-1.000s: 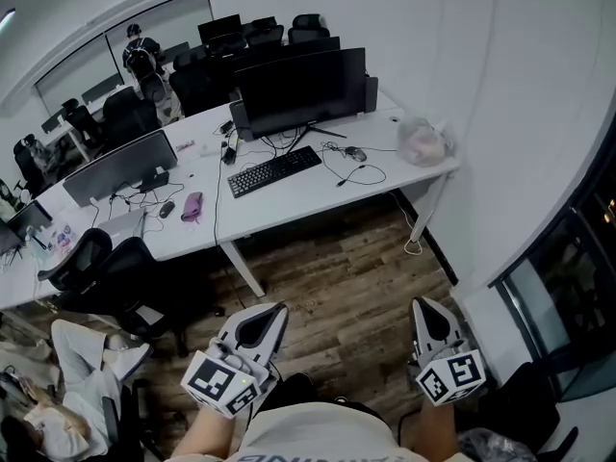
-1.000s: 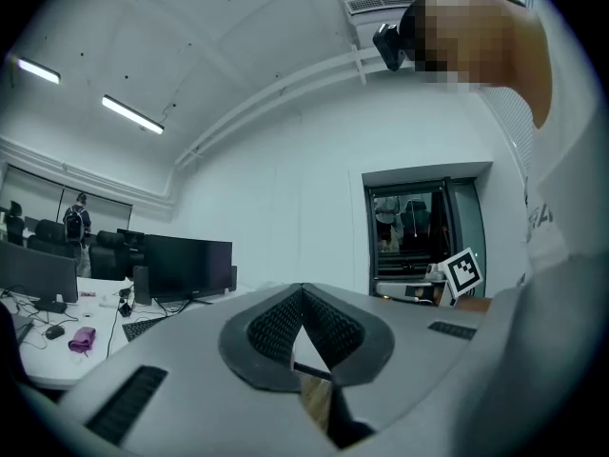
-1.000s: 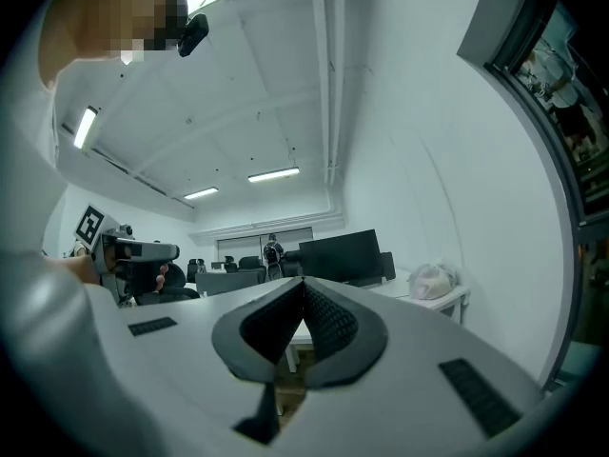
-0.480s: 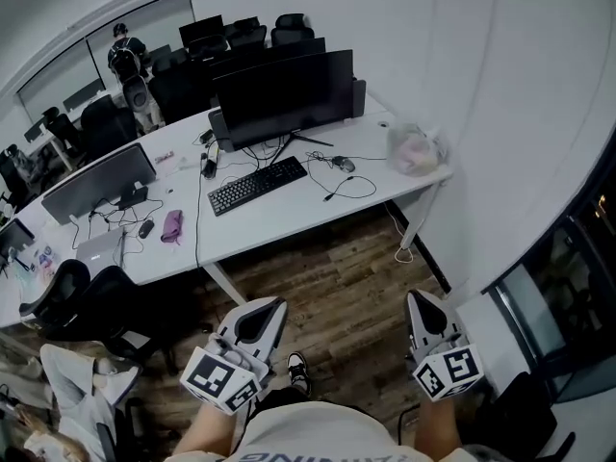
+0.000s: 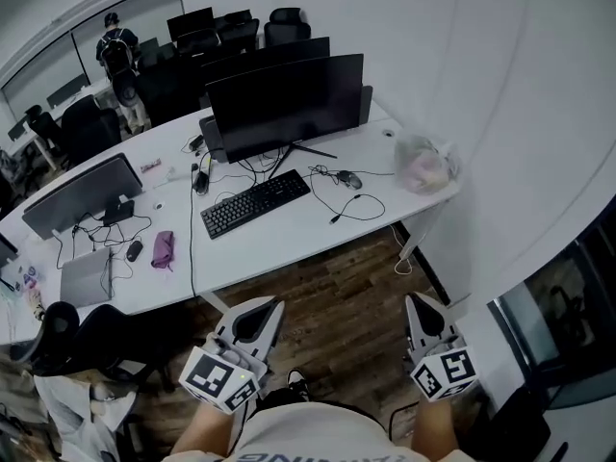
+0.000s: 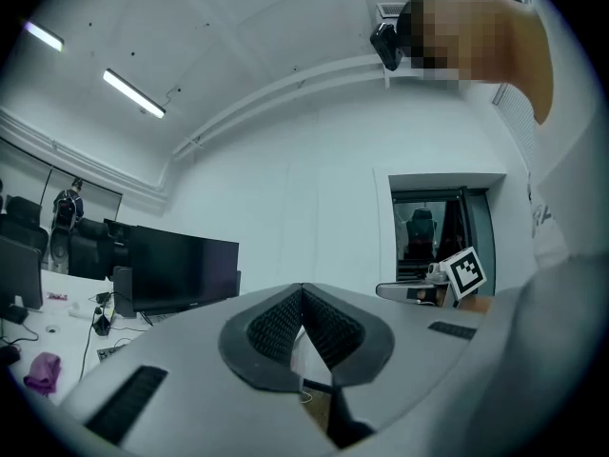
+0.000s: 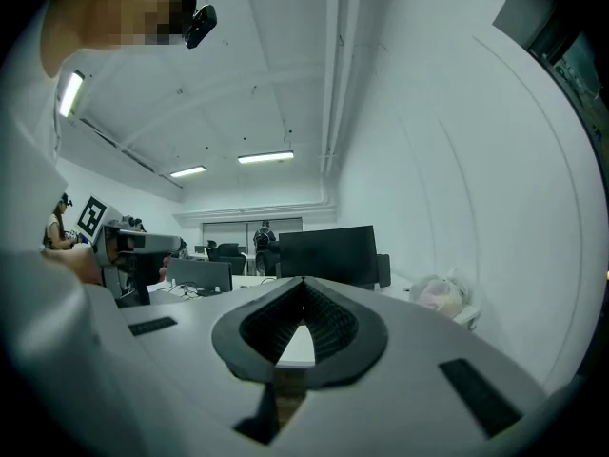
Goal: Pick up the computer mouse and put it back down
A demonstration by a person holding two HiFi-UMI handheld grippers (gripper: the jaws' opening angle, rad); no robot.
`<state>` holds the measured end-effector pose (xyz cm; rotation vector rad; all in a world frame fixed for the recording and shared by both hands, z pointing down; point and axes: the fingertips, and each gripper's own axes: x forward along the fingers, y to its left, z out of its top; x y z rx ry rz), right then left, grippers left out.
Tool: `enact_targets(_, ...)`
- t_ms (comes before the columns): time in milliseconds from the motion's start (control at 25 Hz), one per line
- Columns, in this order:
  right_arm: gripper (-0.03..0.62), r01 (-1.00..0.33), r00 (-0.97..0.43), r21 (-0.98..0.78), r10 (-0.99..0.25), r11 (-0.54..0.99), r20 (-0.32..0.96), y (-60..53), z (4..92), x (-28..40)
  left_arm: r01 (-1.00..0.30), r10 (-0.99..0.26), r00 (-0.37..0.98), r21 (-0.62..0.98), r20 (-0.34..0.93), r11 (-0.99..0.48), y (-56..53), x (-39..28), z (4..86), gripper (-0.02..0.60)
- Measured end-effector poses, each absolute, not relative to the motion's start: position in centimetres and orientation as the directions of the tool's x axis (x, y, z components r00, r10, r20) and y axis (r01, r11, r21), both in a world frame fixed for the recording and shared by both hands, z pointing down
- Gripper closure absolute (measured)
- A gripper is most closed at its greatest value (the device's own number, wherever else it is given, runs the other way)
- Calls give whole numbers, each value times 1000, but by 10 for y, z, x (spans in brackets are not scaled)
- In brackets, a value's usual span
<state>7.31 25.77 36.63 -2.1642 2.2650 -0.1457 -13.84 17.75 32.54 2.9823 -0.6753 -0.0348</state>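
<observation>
A small dark computer mouse (image 5: 345, 176) lies on the white desk (image 5: 289, 234), to the right of the black keyboard (image 5: 255, 203), with its cable looped beside it. Both grippers hover over the wooden floor, well short of the desk's front edge and pointing level toward it. My left gripper (image 5: 277, 303) is shut and empty; in the left gripper view its tips (image 6: 303, 289) meet. Off to the right, my right gripper (image 5: 416, 299) is also shut with nothing held, and its pads (image 7: 304, 283) touch. In neither gripper view can I see the mouse.
A large black monitor (image 5: 284, 99) stands behind the keyboard. A plastic bag (image 5: 423, 166) sits at the desk's right end by the white wall. The adjoining desk holds a second monitor (image 5: 82, 195), laptop (image 5: 85, 275) and purple pouch (image 5: 163, 249). A black chair (image 5: 67, 335) stands at lower left.
The desk and monitor have drawn nearer and loom larger in the head view as both grippers travel together toward them. Both stay shut.
</observation>
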Motion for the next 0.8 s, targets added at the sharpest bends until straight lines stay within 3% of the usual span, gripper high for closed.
enact_targets(800,574,-997,-81,-10,-989,81,120,118,381,38,-462,-469,883,163,-5,-872,43,-175,356,577)
